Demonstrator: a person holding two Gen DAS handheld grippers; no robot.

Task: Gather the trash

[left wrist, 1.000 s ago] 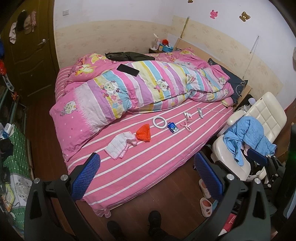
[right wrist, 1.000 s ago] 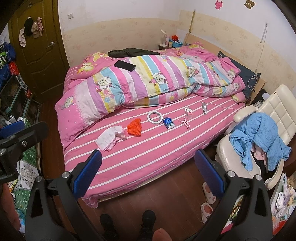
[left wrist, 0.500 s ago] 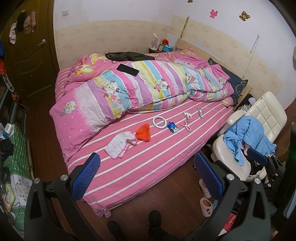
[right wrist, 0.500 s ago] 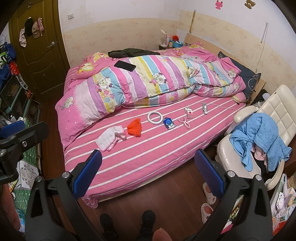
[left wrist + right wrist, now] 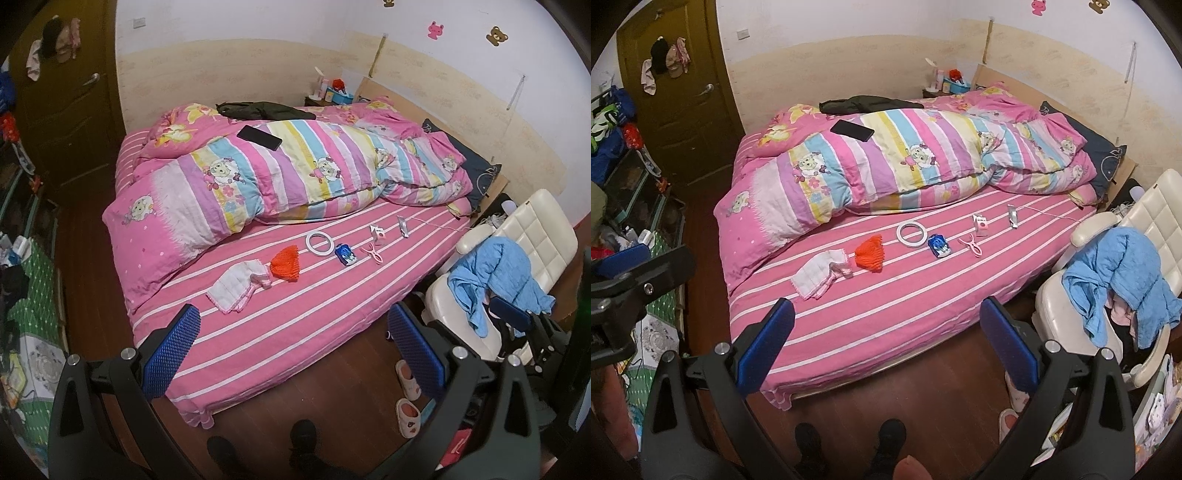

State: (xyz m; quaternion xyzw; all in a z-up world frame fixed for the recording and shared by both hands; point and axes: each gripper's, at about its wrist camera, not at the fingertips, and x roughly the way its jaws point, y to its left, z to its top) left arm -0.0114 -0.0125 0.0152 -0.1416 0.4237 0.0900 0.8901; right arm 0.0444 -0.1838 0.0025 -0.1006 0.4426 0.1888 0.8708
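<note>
small blue printed wrapper (image 5: 345, 255) on pink striped bed sheet (image 5: 295, 317), print illegible; left gripper (image 5: 295, 332) and right gripper (image 5: 886, 328) both gaped wide, empty.

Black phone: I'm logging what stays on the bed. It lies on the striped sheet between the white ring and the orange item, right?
Not quite. The black phone lies up on the patterned quilt, not on the striped sheet between the white ring and orange item. The left wrist view shows it.
</note>
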